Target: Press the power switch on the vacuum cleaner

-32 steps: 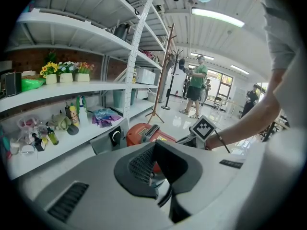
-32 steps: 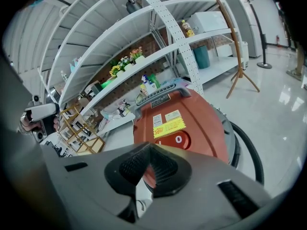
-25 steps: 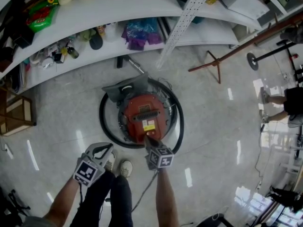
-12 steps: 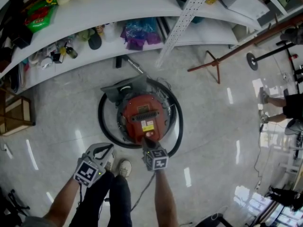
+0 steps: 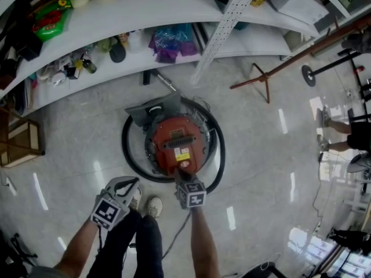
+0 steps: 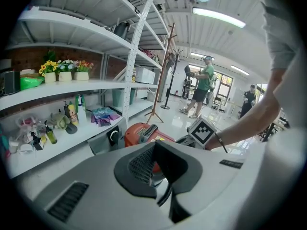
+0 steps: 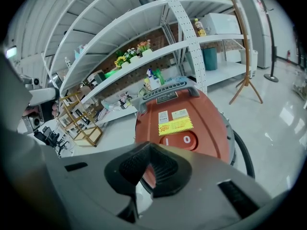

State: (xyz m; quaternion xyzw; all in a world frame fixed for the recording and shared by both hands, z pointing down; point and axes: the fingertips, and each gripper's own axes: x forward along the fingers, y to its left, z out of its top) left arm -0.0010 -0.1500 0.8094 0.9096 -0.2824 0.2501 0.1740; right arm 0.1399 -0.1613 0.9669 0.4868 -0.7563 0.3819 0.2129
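Observation:
A round red vacuum cleaner (image 5: pixel 177 142) sits on the floor inside its coiled black hose (image 5: pixel 128 155). In the right gripper view its top (image 7: pixel 192 123) fills the middle, with a yellow label and a red oval power switch (image 7: pixel 180 141) marked I and O. My right gripper (image 5: pixel 182 169) is shut and empty. Its tips (image 7: pixel 149 146) hover at the vacuum's near edge, just short and left of the switch; contact cannot be told. My left gripper (image 5: pixel 128 183) is shut and empty, held low to the left near my shoes, and looks at the vacuum (image 6: pixel 144 133) from the side.
White shelving (image 5: pixel 145 7) with bottles, flowers and bags runs behind the vacuum. A wooden coat stand (image 5: pixel 264 77) leans at the right. A small wooden rack (image 5: pixel 20 141) is at the left. My shoe (image 5: pixel 153 205) is beside the hose. People stand far right (image 5: pixel 348 132).
My right gripper has shifted slightly left and settled at the vacuum's near edge. The left gripper and the vacuum have stayed put.

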